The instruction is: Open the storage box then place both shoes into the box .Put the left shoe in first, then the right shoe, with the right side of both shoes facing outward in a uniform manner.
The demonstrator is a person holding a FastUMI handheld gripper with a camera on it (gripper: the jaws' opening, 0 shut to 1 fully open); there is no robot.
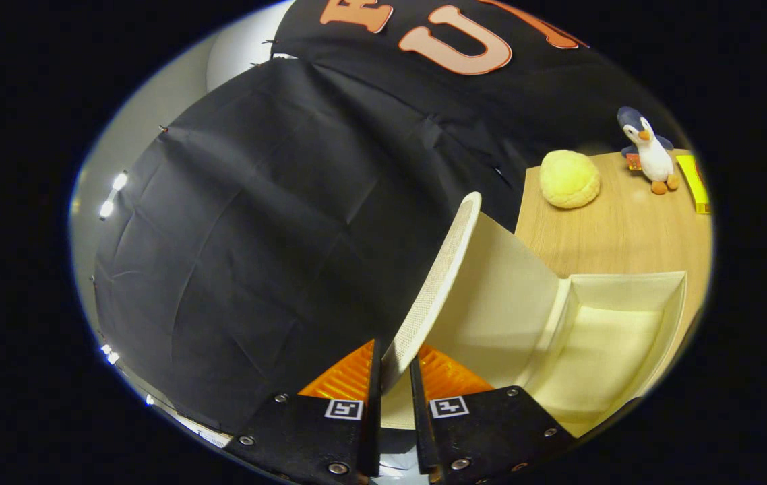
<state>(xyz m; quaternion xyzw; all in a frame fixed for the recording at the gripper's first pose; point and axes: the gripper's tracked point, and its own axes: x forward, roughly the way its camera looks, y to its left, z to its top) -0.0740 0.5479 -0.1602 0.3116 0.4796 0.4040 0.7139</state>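
Wooden table (619, 232) bearing storage box (626, 323), yellow plush (569, 178), toy penguin (650, 151).

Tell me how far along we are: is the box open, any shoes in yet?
The box is open, its inside bare. The gripper is shut on the lid, both fingers pinching its edge and holding it raised. Left to do: release the lid, then put in the left shoe, then the right. A penguin toy and a yellow ball sit on the table beyond.

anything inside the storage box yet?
Nothing visible: the cream rectangular storage box shows bare floor and walls, no shoes. Its near corner is hidden behind the raised cream textured lid, which the gripper holds, jaws shut on the lid's edge.
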